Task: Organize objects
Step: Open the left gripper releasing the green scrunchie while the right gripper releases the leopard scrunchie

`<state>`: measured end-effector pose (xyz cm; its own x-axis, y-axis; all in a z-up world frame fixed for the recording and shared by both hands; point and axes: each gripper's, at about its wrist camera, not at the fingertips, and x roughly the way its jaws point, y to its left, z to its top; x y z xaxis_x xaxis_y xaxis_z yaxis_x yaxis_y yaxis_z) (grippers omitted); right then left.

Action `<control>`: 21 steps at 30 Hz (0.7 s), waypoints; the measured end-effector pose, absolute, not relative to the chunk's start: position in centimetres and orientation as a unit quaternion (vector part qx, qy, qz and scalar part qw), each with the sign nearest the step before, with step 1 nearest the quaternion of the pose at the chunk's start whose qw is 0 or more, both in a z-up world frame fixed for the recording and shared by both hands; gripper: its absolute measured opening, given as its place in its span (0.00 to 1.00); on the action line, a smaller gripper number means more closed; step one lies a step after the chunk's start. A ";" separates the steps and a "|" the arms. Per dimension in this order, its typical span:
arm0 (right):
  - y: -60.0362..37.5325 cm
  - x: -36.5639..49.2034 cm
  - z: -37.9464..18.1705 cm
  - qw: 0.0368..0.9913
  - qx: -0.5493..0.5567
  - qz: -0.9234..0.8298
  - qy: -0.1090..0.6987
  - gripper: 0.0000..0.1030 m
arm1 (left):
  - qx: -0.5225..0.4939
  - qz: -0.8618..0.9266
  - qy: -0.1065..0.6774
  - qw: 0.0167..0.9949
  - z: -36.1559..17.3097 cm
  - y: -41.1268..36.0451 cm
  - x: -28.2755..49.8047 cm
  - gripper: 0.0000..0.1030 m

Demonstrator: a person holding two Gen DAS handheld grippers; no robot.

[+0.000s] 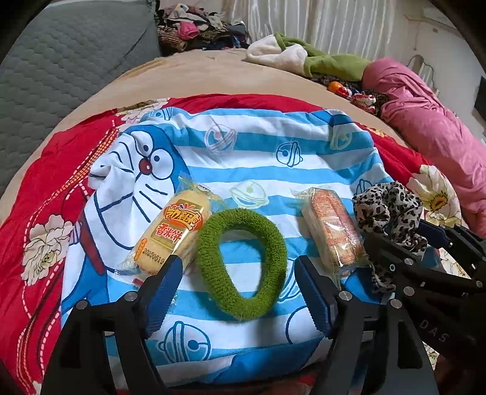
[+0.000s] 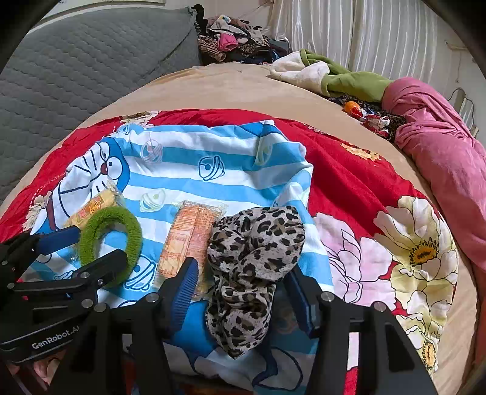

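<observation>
Tan bed (image 2: 243, 88), grey quilted headboard (image 1: 70, 60) at left, white pleated curtain (image 2: 379, 36) behind, clothes pile (image 1: 194, 27) in corner.

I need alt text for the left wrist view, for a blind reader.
Open left tongs frame a green hair ring lying on a blue striped cartoon cloth, with a snack packet on each side.

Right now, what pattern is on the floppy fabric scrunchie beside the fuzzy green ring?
Leopard spots, black and tan fabric scrunchie; clearest in the right wrist view.
</observation>
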<state>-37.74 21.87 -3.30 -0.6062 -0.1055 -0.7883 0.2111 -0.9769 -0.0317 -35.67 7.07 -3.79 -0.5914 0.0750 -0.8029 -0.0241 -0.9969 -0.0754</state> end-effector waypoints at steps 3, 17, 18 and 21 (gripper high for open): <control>21.9 -37.6 -3.1 0.089 0.433 -0.895 0.061 0.57 | -0.451 0.891 -0.025 0.030 -3.6 7.2 -35.5 0.76; 22.2 -37.1 -1.9 0.087 0.415 -0.904 0.052 0.69 | -0.434 0.900 -0.029 0.033 -2.1 6.9 -34.3 0.78; 22.2 -37.1 -1.8 0.088 0.414 -0.905 0.051 0.69 | -0.434 0.900 -0.030 0.032 -2.1 6.8 -34.3 0.78; 22.2 -37.0 -1.6 0.090 0.409 -0.907 0.048 0.70 | -0.433 0.900 -0.035 0.031 -2.1 6.7 -34.1 0.79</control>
